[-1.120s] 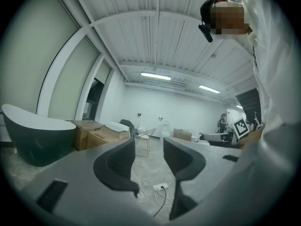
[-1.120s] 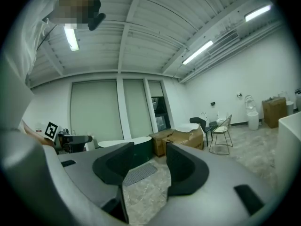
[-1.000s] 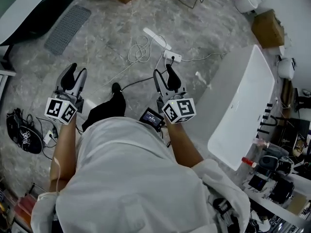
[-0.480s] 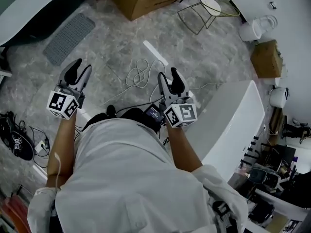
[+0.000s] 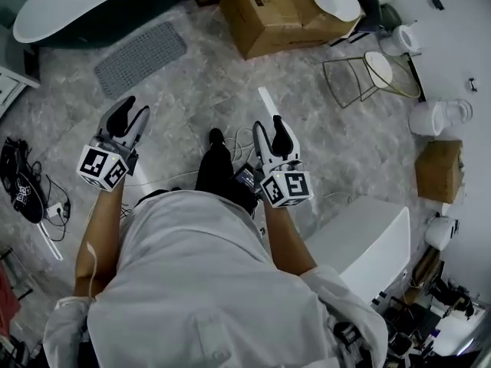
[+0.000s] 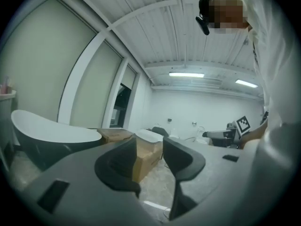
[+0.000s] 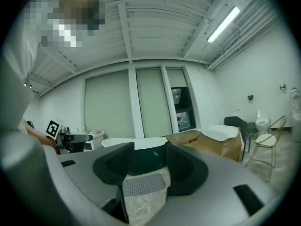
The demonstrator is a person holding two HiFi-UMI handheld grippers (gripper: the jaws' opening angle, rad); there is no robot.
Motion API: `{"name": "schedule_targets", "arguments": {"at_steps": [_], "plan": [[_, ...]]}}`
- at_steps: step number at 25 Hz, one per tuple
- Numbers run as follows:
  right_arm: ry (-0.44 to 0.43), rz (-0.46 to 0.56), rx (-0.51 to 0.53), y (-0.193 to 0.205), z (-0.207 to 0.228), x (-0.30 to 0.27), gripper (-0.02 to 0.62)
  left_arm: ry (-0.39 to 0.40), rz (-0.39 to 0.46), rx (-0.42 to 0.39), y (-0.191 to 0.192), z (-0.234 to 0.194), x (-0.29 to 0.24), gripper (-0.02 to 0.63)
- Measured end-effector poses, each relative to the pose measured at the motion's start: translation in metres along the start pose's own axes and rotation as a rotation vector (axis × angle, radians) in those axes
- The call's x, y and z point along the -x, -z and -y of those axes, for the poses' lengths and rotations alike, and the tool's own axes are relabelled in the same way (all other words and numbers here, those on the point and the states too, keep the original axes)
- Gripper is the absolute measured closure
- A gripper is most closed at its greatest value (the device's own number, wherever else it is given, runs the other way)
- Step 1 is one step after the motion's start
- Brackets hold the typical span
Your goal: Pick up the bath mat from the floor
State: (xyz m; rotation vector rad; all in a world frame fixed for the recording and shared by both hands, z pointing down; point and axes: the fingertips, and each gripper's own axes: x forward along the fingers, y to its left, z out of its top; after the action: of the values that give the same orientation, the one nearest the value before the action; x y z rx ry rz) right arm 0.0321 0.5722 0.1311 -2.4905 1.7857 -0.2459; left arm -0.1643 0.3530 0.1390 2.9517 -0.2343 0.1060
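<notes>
Grey marble floor (image 5: 192,90) filled the head view, and at its top left sat the dark bathtub (image 5: 92,6) with its pale rim. Right in front of the bathtub, flat on the stone, lay the bath mat (image 5: 140,58), grey and dimpled, with nothing touching it! To the right of the bathtub stood a big cardboard box (image 5: 276,18), and farther right again a wire stool (image 5: 368,75). Well short of the bathtub the person held both tools out over the floor. The left gripper (image 5: 130,112) was the one closer to the mat but clearly apart from it, and the right gripper (image 5: 270,127) was farther from the bathtub, with a dark shoe (image 5: 216,138) planted between the two. A white power strip (image 5: 268,102) lay just beyond the right one. On to the left gripper view: its jaws stood apart with nothing in them, the bathtub swept in from the left, and the cardboard box showed through the gap. Then the right gripper view: jaws parted too, empty. Framed neatly between them was the mat, away on the floor at the foot of the bathtub, with the box off to the bathtub's right and the stool at the far right edge.
</notes>
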Motion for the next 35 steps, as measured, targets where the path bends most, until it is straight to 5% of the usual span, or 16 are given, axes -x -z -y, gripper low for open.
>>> {"name": "schedule_targets", "arguments": {"at_steps": [6, 14, 23, 35], "plan": [[-0.209, 0.008, 0.033, -0.035, 0.066, -0.12, 0.374, -0.2, 0.011, 0.056, -0.024, -0.045, -0.066, 0.426], [-0.482, -0.114, 0.015, -0.022, 0.12, -0.25, 0.374, -0.444, 0.011, 0.13, -0.041, -0.079, -0.093, 0.426], [-0.712, -0.242, 0.002, 0.012, 0.078, -0.346, 0.374, -0.696, 0.043, 0.242, -0.024, -0.137, -0.04, 0.426], [-0.771, -0.498, 0.046, 0.073, 0.008, -0.491, 0.374, -0.784, 0.065, 0.442, 0.044, -0.312, -0.017, 0.428]]}}
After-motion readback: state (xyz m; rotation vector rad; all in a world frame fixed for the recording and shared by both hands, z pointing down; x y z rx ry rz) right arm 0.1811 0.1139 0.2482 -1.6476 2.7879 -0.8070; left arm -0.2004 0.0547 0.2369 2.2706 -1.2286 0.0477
